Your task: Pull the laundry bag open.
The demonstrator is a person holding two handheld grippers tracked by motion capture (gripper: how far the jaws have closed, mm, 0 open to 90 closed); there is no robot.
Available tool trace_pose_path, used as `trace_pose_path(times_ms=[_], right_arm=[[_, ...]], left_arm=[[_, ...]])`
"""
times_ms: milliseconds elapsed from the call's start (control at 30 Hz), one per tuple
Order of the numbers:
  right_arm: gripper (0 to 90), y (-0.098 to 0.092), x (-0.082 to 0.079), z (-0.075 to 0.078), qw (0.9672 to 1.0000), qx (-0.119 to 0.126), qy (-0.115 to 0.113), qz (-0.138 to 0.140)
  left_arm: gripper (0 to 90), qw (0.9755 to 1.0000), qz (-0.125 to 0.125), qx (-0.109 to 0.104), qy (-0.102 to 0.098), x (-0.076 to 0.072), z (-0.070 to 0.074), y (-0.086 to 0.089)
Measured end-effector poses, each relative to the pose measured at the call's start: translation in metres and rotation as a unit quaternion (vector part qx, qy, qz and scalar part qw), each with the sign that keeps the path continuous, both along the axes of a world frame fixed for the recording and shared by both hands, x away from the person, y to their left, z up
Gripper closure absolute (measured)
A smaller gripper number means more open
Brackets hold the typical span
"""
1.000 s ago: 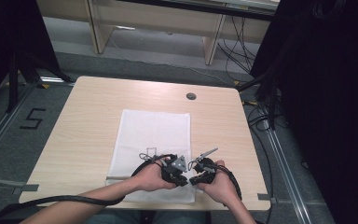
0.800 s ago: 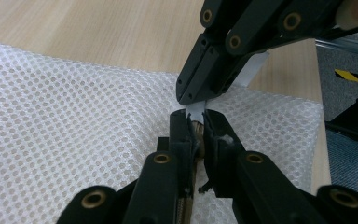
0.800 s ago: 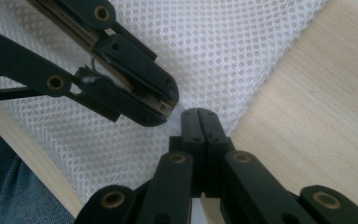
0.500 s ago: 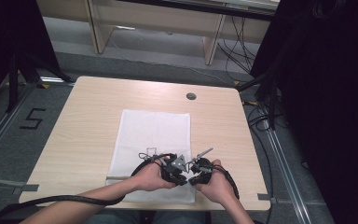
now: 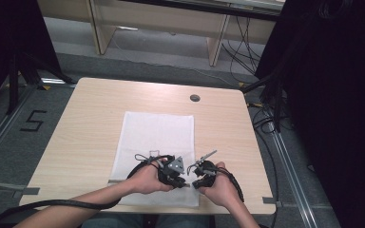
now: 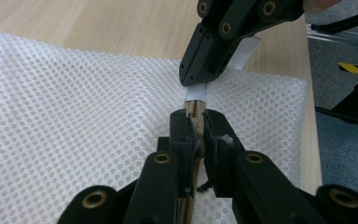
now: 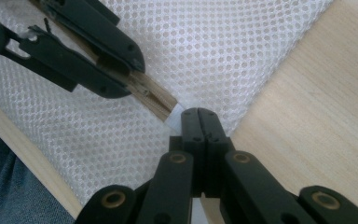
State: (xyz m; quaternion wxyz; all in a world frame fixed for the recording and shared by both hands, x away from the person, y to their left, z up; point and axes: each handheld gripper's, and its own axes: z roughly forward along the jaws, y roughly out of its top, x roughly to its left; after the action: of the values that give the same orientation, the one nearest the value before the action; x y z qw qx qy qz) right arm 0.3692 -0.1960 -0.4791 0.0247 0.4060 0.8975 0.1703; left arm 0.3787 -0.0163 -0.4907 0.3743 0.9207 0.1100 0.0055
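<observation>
Since a second ago your two grippers have closed together, left gripper [image 6: 196, 135] jaws clenched on a wooden stick [image 7: 151, 95], right gripper [image 7: 199, 122] jaws pinching its white wrapper [image 6: 196, 92] above the mesh cloth [image 5: 157, 133] on the surface [image 5: 90, 123]; next, likely pull apart.

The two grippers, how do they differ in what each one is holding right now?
The left gripper clamps a thin wooden stick; the right gripper pinches a white strip at that stick's end. The left carries a grey plate in the high view; the right shows none. Both are shut, above the white mesh cloth.
</observation>
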Motion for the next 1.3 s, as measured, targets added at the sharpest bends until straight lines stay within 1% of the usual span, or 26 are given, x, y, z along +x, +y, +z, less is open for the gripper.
trace_pose_path(times_ms=[33,67,100,133,167,200,233,300,333,367,400,433,467,567,600,667,767,800,867,900,933,967,1133,1200,1233,1300], right_arm=[[90.0,0.0,0.0,0.0,1.0,0.0,0.0,0.0],[90.0,0.0,0.0,0.0,1.0,0.005,0.002,0.004],[90.0,0.0,0.0,0.0,1.0,0.003,0.003,0.003],[90.0,0.001,0.0,0.0,1.0,0.002,0.008,0.002],[90.0,0.001,0.0,0.001,1.0,-0.001,0.006,0.006],[90.0,0.0,0.001,0.0,0.9996,0.001,-0.004,0.028],[87.4,0.0,-0.001,0.001,0.9995,0.001,-0.005,0.031],[73.6,0.0,-0.002,0.004,0.9982,0.008,-0.02,0.057],[67.4,0.001,-0.004,0.006,0.997,0.013,-0.028,0.071],[62.8,0.001,-0.005,0.007,0.9951,0.011,-0.044,0.088],[60.7,0.001,-0.006,0.008,0.9943,0.012,-0.048,0.094],[57.8,0.002,-0.007,0.007,0.9932,0.011,-0.052,0.104],[56.2,0.003,-0.007,0.006,0.9907,0.012,-0.057,0.123],[53.1,0.005,-0.006,0.004,0.9858,0.002,-0.07,0.153],[52.0,0.007,-0.007,0.003,0.9844,0.001,-0.074,0.16],[51.1,0.008,-0.007,0.001,0.983,0.002,-0.077,0.167],[56.7,0.01,-0.006,-0.002,0.9778,-0.01,-0.086,0.191],[58.5,0.011,-0.008,-0.003,0.9789,-0.012,-0.081,0.187],[64.3,0.011,-0.007,-0.004,0.9767,-0.014,-0.09,0.194],[66.7,0.011,-0.008,-0.004,0.9771,-0.013,-0.087,0.194],[69.4,0.011,-0.008,-0.004,0.9777,-0.012,-0.084,0.192],[71.7,0.011,-0.008,-0.004,0.9753,-0.014,-0.091,0.201],[81.1,0.012,-0.009,-0.004,0.9726,-0.015,-0.089,0.214],[83.4,0.011,-0.009,-0.004,0.9699,-0.014,-0.092,0.225],[83.9,0.011,-0.009,-0.005,0.9695,-0.012,-0.091,0.227],[84.3,0.011,-0.01,-0.004,0.9699,-0.012,-0.084,0.228]], left_arm=[[82.2,1.0,0.005,-0.003,0.004,0.0,0.001,0.001],[82.2,1.0,0.001,-0.004,-0.003,0.0,0.001,0.002],[82.2,0.9999,0.01,-0.01,0.01,0.0,0.002,0.003],[82.2,0.9999,0.002,-0.012,0.002,0.0,0.003,0.004],[82.2,0.9999,0.007,-0.014,0.007,-0.001,0.002,0.004],[82.2,0.9999,0.003,-0.013,0.004,-0.002,0.002,0.003],[82.2,0.9999,0.0,-0.013,0.002,-0.002,0.003,0.003],[82.2,0.9997,0.007,-0.023,0.001,-0.002,0.004,0.004],[82.1,0.9996,0.004,-0.028,-0.001,0.0,0.006,0.005],[82.2,0.9994,0.011,-0.032,0.007,0.0,0.007,0.005],[82.1,0.9993,0.011,-0.034,0.01,0.0,0.008,0.006],[82.1,0.9995,0.003,-0.031,0.002,0.002,0.009,0.006],[82.1,0.9995,0.003,-0.03,0.002,0.001,0.01,0.007],[82.1,0.9993,0.009,-0.034,0.007,0.001,0.008,0.007],[82.1,0.9993,0.006,-0.037,0.004,0.001,0.008,0.008],[82.1,0.9989,0.013,-0.044,0.011,0.0,0.008,0.008],[82.2,0.999,0.009,-0.044,0.005,0.0,0.008,0.009],[82.2,0.999,0.009,-0.044,0.005,0.0,0.008,0.009],[82.2,0.9988,0.014,-0.046,0.01,0.0,0.009,0.01],[82.2,0.9989,0.009,-0.046,0.006,0.001,0.01,0.01],[82.2,0.9988,0.013,-0.047,0.01,0.0,0.01,0.011],[82.2,0.9988,0.009,-0.048,0.005,0.001,0.01,0.011],[82.2,0.9987,0.014,-0.048,0.011,0.001,0.01,0.012],[82.2,0.9986,0.014,-0.049,0.013,0.001,0.009,0.012],[82.2,0.9987,0.01,-0.049,0.01,0.002,0.009,0.013],[82.2,0.9986,0.011,-0.048,0.016,0.0,0.009,0.013]])
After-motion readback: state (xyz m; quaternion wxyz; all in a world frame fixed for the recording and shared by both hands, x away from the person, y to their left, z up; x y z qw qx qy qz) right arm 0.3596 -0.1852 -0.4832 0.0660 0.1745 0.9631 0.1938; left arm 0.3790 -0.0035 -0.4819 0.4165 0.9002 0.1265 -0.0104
